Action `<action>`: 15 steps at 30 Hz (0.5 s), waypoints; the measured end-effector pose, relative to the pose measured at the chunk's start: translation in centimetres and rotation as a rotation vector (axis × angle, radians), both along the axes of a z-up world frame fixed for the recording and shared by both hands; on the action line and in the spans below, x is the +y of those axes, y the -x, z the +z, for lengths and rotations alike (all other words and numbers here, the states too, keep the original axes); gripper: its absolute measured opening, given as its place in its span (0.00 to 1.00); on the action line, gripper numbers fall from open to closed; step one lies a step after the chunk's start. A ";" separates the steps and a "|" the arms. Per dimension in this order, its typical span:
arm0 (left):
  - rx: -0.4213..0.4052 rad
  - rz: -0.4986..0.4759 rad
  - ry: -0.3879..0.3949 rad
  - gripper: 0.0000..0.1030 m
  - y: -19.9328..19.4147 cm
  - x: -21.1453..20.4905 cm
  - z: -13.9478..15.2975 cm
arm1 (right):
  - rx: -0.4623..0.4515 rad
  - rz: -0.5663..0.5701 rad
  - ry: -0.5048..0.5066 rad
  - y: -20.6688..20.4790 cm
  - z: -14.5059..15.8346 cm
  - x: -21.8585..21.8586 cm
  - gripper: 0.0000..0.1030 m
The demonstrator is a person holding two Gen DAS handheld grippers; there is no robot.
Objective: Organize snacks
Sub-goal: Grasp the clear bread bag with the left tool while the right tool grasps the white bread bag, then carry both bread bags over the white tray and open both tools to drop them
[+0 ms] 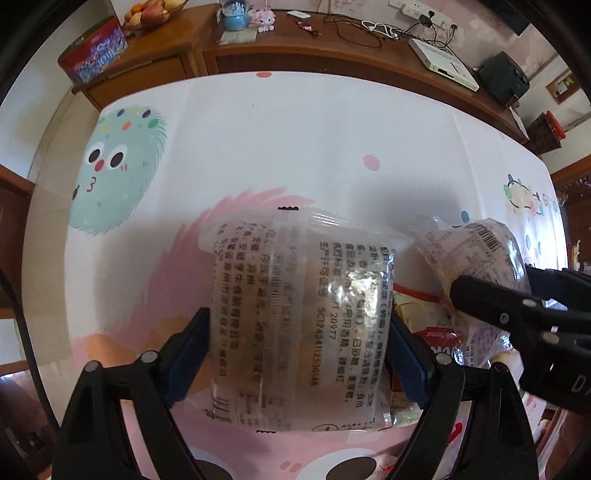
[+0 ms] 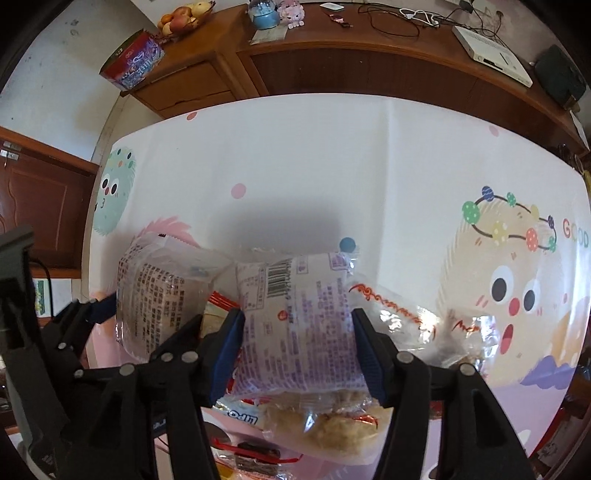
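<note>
My left gripper (image 1: pixel 299 332) is shut on a clear snack packet (image 1: pixel 295 295) with black print, its blue pads (image 1: pixel 188 332) pressed against both sides. It hangs low over the cartoon tablecloth (image 1: pixel 295 140). My right gripper (image 2: pixel 297 350) is shut on a packet with purple print and a barcode (image 2: pixel 299 325), just to the right of the left one. The two packets almost touch. Under them lies a pile of snacks: a red-and-white packet (image 2: pixel 240 417), a bag of crumbly pieces (image 2: pixel 332 424) and a clear bag with red print (image 2: pixel 399 314). The left gripper (image 2: pixel 155 317) also shows in the right wrist view.
A wooden sideboard (image 1: pixel 177 59) runs along the far edge of the table. On it stand a red tin (image 1: pixel 92 51), a fruit bowl (image 1: pixel 155 11), a white box (image 1: pixel 443 62) and cables. The far half of the tablecloth (image 2: pixel 314 155) is bare.
</note>
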State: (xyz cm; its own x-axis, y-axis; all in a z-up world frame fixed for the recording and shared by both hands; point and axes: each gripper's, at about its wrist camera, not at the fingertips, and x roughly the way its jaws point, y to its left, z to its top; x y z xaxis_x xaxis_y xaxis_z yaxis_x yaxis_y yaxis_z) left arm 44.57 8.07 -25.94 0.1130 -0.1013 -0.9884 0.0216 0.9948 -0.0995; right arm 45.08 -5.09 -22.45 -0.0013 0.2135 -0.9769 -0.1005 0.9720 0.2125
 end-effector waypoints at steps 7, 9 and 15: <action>-0.044 0.026 0.013 0.62 1.2 0.5 1.4 | -0.043 0.007 0.002 1.5 0.5 0.1 0.48; -0.056 0.042 0.006 0.61 1.6 0.6 1.8 | -0.066 -0.003 -0.008 2.1 1.1 0.0 0.47; -0.137 0.073 -0.036 0.60 3.7 1.1 5.0 | -0.143 -0.027 -0.023 3.7 4.0 -1.3 0.47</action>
